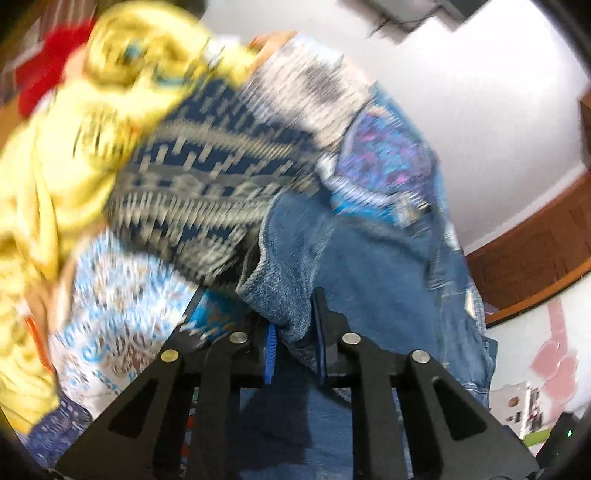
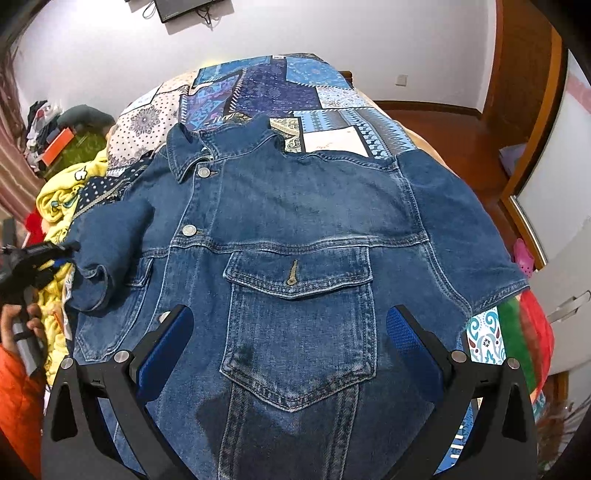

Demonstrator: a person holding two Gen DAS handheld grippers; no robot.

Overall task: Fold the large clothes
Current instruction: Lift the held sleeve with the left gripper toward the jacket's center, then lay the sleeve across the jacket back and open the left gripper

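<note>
A blue denim jacket (image 2: 295,229) lies front up on a patchwork bedspread (image 2: 332,99), collar to the far side. Its left sleeve (image 2: 107,240) is folded in over the front. My left gripper (image 1: 295,343) is shut on the sleeve's cuff (image 1: 284,291); it also shows in the right wrist view (image 2: 55,258) at the jacket's left edge. My right gripper (image 2: 288,332) is open and empty, just above the jacket's chest pocket (image 2: 299,325), with one finger on each side of it. The left wrist view is blurred by motion.
A yellow garment (image 2: 59,199) and a red one (image 1: 48,66) lie heaped at the bed's left side. Wooden floor (image 2: 443,122) and a white cabinet (image 2: 561,192) are to the right. A white wall (image 2: 295,33) stands behind the bed.
</note>
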